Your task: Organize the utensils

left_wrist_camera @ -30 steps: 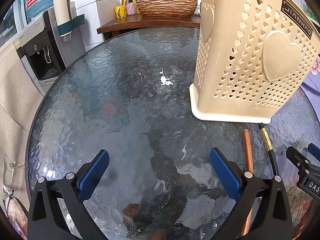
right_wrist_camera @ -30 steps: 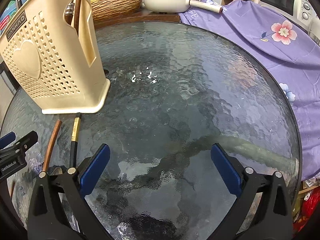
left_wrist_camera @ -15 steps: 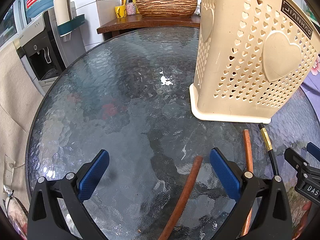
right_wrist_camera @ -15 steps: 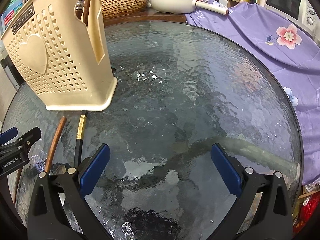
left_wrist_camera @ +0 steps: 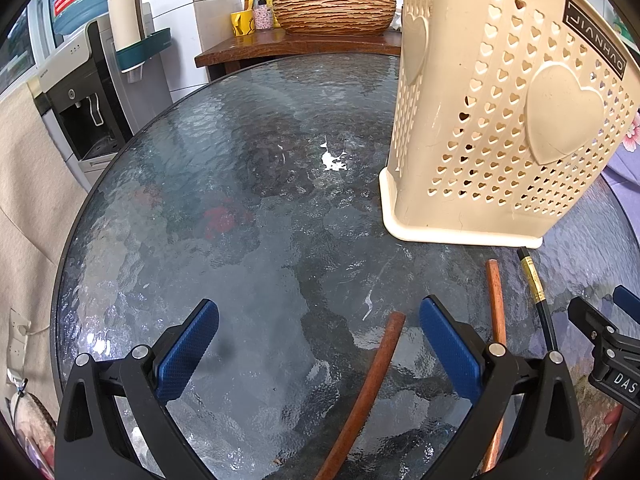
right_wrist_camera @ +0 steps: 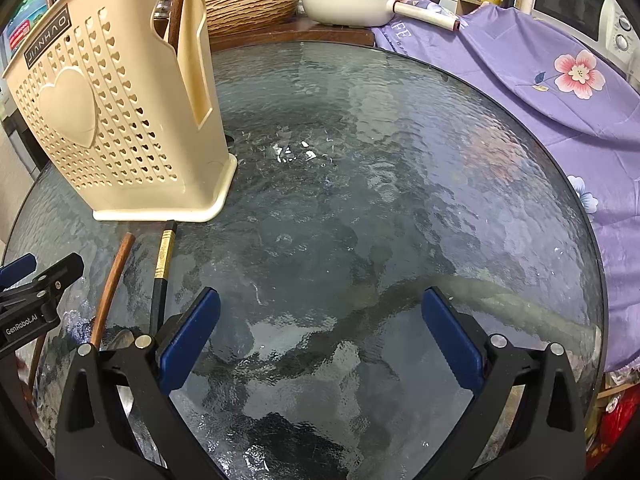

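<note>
- Rippled glass table (left_wrist_camera: pixel 248 216) is being worked over; a slipping stick could be sent skidding.
- Left gripper (left_wrist_camera: pixel 319 334), fingers spread, is being held around a brown stick (left_wrist_camera: pixel 370 392), ungripped.
- Right gripper (right_wrist_camera: pixel 320 334), also spread, is being held empty.
- Two more sticks (right_wrist_camera: pixel 162 268) are lying against the holder (right_wrist_camera: pixel 120 120); it could be tipped by a nudge.

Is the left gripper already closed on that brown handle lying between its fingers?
No, the left gripper is wide open, and the brown handle lies on the glass table between its fingers, untouched.

Cream heart-perforated basket (left_wrist_camera: pixel 500 120) on blue-grey rippled glass table (left_wrist_camera: pixel 240 220).
</note>
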Action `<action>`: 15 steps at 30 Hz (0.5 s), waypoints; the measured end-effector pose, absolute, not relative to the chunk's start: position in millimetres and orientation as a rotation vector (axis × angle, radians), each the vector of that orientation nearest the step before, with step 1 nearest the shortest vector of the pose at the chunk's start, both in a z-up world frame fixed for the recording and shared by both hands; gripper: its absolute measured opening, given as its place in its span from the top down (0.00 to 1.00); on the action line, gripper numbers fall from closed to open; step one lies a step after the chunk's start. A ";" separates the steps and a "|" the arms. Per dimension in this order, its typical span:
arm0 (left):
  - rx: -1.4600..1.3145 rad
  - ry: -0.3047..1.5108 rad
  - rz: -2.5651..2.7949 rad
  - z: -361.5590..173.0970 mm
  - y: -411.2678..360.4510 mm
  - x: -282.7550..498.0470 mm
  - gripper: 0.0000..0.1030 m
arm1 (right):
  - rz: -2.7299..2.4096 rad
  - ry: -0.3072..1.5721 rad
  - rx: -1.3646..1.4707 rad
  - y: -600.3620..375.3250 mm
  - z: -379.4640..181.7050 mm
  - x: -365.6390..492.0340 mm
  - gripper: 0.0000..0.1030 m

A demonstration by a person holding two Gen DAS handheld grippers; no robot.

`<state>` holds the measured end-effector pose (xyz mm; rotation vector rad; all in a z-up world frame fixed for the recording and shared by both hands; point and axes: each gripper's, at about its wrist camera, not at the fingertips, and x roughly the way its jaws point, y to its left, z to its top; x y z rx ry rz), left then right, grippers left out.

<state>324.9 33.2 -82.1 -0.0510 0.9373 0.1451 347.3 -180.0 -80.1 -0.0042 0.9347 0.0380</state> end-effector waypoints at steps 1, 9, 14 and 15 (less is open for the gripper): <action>-0.053 0.937 0.147 -82.1 33.0 325.2 0.04 | 0.038 0.935 -0.004 -180.0 -80.1 347.3 0.04; -0.036 0.818 0.133 -49.8 31.9 307.6 0.07 | 0.065 0.915 0.028 -184.8 -74.8 346.1 0.05; 0.204 0.766 -0.065 -19.6 21.1 269.4 0.06 | 0.082 0.831 0.088 -193.3 -46.3 318.9 0.05; 0.238 0.795 -0.082 -23.5 18.7 267.0 0.06 | 0.083 0.826 0.082 -192.5 -43.7 313.4 0.05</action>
